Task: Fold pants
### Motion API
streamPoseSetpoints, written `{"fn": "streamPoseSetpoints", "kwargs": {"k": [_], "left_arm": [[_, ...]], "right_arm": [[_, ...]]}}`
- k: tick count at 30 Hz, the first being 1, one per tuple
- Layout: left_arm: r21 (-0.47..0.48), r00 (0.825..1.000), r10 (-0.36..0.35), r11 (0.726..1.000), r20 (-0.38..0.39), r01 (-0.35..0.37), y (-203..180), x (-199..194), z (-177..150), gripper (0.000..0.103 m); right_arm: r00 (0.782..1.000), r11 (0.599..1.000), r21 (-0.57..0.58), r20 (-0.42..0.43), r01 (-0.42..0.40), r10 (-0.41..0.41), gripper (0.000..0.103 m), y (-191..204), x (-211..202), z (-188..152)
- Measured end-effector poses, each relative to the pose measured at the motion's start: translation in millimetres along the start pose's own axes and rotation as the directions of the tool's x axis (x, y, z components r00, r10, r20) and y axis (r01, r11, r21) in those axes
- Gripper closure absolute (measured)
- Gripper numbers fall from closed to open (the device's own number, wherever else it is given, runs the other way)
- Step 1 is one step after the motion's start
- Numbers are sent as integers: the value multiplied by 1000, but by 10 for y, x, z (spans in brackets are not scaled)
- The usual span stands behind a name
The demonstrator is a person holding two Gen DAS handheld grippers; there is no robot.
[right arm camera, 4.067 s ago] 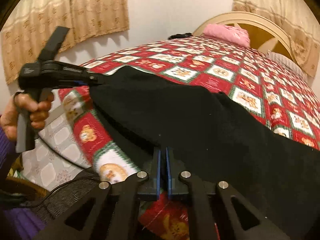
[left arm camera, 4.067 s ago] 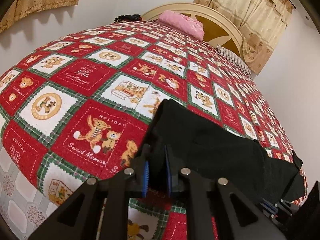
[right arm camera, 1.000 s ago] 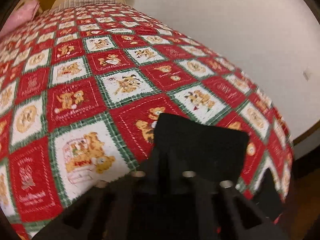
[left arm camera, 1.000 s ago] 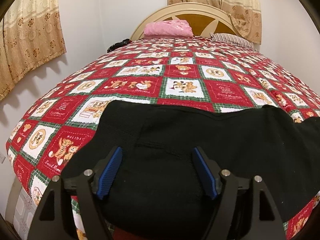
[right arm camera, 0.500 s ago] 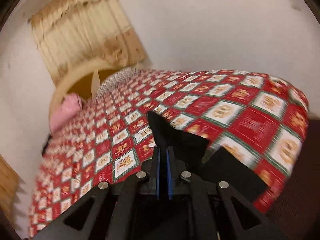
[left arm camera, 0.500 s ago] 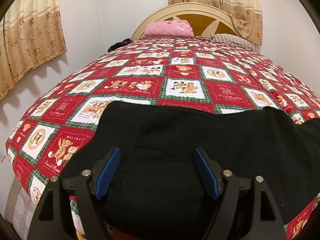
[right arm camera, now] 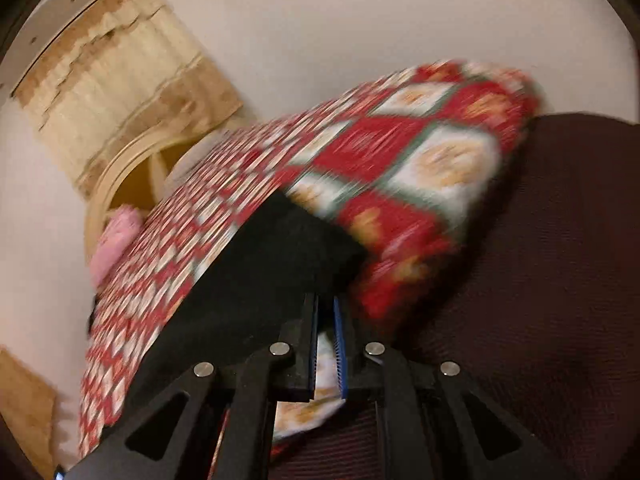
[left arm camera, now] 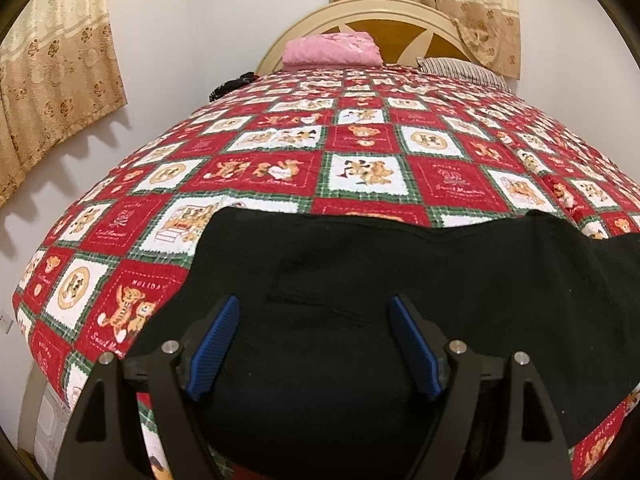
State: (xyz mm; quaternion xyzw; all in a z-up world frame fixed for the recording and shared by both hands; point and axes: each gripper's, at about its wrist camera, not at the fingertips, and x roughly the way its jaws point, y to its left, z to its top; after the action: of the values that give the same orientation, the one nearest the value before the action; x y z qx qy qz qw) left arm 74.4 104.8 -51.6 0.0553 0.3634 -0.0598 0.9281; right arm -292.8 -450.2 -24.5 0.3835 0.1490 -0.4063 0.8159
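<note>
black pants lie flat on the holiday teddy-bear quilt, spread lengthwise along the near edge of the bed. the wide end with a pocket slit sits under the left tool, by the near left corner, and the rest runs off toward the right edge. left gripper hovers over that wide end, tilted down, blue pads spread wide and gripping nothing, cloth only showing below the gap. judgement: it's parked there, free to re-grab or pin the waist for the next fold. right wrist view is motion-blurred. right gripper is all but closed, only a thin slit between pads, and quilt shows through the slit. a straight black pants hem runs up against its left finger near the bed's corner. can't tell from the blur if the tips have any fabric nipped. judgement: a leg end is being handled at that corner so the length can be brought over toward the waist. the fold along the length looks done, the crosswise fold not yet. risk: thin hem slipping out, or the quilt getting pinched along with it. far end of the bed: pink pillow and striped pillow against the round headboard, well apart from the pants.
</note>
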Motion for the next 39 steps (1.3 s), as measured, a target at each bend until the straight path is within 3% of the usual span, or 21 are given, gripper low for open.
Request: {"fn": "streamPoseSetpoints", "kwargs": {"k": [2, 4, 5, 8, 9, 12, 14, 17, 21, 24, 26, 30, 32, 35, 37, 38, 39], "left_arm": [[-3, 1000, -21, 1000, -9, 21, 11, -50, 30, 22], [-6, 998, -68, 998, 13, 68, 0, -170, 50, 22], [-2, 996, -86, 996, 25, 86, -25, -218, 56, 22], [38, 990, -128, 991, 52, 127, -169, -361, 96, 22], [53, 989, -135, 990, 61, 132, -232, -405, 103, 22], [50, 982, -179, 983, 56, 177, -358, -470, 89, 22], [34, 975, -222, 975, 23, 221, -428, -438, 48, 22], [40, 975, -223, 974, -13, 223, -517, -361, -9, 22], [47, 980, -195, 979, -42, 197, -542, -282, -55, 22], [27, 982, -180, 983, -59, 182, -506, -225, -72, 22], [13, 982, -181, 983, -61, 182, -485, -215, -85, 22], [23, 983, -172, 985, -61, 174, -498, -217, -107, 22], [30, 984, -166, 985, -60, 168, -506, -219, -107, 22], [28, 984, -167, 985, -58, 169, -497, -219, -107, 22], [29, 984, -169, 985, -59, 171, -490, -211, -104, 22], [31, 984, -167, 985, -58, 169, -492, -213, -104, 22], [34, 984, -166, 985, -58, 168, -491, -210, -101, 22]], "right_arm": [[997, 999, -15, 66, 40, -39, 95, 5, -143, 66], [997, 999, -50, 77, 17, -13, 95, 85, -210, 121], [997, 997, -76, 71, 9, -4, 89, 152, -203, 150], [998, 985, -172, 59, 25, -15, 35, 349, -52, 318], [998, 983, -184, 67, 22, -10, 33, 360, -11, 364], [998, 968, -251, 59, 13, 2, 35, 477, 241, 530], [998, 948, -314, 36, 57, -48, 48, 535, 455, 583], [996, 925, -372, -22, 74, -89, 53, 568, 732, 598], [996, 895, -445, -57, 34, -67, 88, 653, 852, 534], [993, 854, -516, -40, 73, -109, 95, 765, 870, 504], [994, 841, -535, -23, 79, -108, 96, 822, 825, 509], [998, 861, -506, 56, 61, -37, 97, 877, 633, 624], [996, 858, -508, 77, 75, -42, 97, 928, 648, 661], [995, 841, -532, 45, 99, -88, 97, 938, 846, 658], [993, 845, -529, -25, 83, -113, 96, 848, 1042, 623], [994, 855, -513, -33, 73, -105, 91, 806, 1060, 618], [995, 876, -477, -20, 74, -95, 75, 750, 1024, 646]]}}
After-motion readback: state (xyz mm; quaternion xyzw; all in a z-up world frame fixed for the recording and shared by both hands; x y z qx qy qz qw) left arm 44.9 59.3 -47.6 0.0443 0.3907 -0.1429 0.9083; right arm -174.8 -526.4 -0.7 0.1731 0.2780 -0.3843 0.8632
